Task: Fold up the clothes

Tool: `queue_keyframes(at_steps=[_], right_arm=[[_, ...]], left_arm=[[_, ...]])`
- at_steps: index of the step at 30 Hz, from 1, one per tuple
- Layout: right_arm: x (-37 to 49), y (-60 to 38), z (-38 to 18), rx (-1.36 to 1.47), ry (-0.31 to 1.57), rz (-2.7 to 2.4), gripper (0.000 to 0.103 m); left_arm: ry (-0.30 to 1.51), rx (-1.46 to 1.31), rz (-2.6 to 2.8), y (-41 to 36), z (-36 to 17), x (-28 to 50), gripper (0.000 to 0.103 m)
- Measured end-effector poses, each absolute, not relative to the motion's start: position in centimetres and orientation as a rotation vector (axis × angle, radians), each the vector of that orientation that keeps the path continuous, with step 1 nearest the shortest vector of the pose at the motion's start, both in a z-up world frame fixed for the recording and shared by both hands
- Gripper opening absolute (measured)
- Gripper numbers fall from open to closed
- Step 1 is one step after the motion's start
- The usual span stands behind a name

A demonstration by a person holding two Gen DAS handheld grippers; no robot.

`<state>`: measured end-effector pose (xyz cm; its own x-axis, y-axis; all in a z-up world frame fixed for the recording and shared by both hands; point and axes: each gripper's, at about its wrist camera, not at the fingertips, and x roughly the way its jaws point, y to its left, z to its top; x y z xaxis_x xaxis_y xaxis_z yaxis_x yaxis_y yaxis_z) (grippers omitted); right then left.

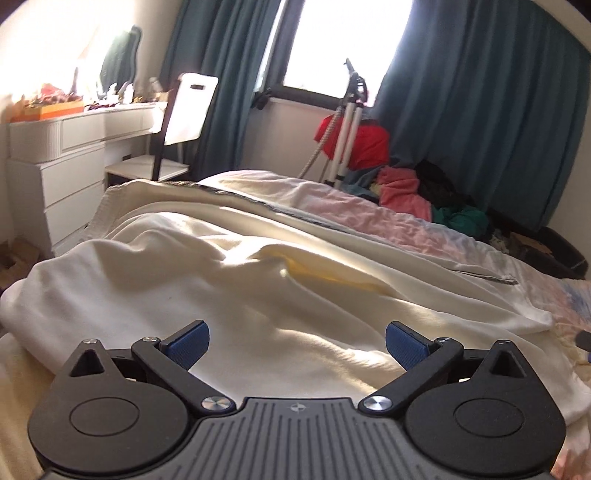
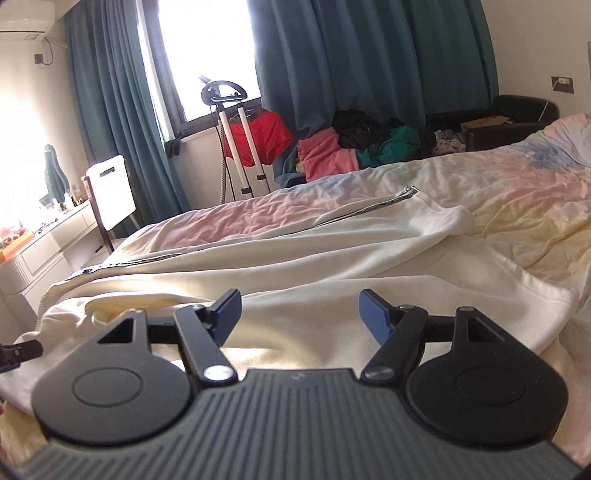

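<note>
left gripper (image 1: 297, 345): sitting nearest the lens, jaws standing wide apart with nothing between them, hovering over the cream garment (image 1: 229, 266)
right gripper (image 2: 300, 317): jaws also parted and gripping nothing; cream cloth lying beneath them
garment: one cream zip-up piece, spreading rumpled across the bed (image 2: 509, 206); its dark zip (image 2: 373, 208) running toward the far side
left view only: white dresser (image 1: 74, 155) with clutter too overexposed to make out
right view only: air conditioner (image 2: 26, 18), cut off at the top left; wall socket (image 2: 562, 85) at the right
both views: one white chair (image 1: 190, 109); one garment steamer (image 1: 349, 122); one heap of clothes (image 2: 354, 147); teal curtains (image 2: 351, 55)
cut off: a dark object at the left edge of the right view, hard to identify
</note>
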<state>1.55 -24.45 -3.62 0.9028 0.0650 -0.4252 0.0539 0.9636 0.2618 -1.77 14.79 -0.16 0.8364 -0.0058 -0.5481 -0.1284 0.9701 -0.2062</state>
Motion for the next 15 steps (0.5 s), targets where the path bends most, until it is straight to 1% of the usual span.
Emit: queue_keyframes(at_steps=[8, 15], right_arm=[[1.8, -25.1, -4.2, 0.295, 0.489, -0.042, 0.073], [2.0, -26.5, -4.7, 0.375, 0.531, -0.096, 0.073]], left_arm=[[0.708, -0.525, 0.304, 24.1, -0.5, -1.0, 0.099], [0.779, -0.776, 0.504, 31.9, -0.8, -3.4, 0.098]])
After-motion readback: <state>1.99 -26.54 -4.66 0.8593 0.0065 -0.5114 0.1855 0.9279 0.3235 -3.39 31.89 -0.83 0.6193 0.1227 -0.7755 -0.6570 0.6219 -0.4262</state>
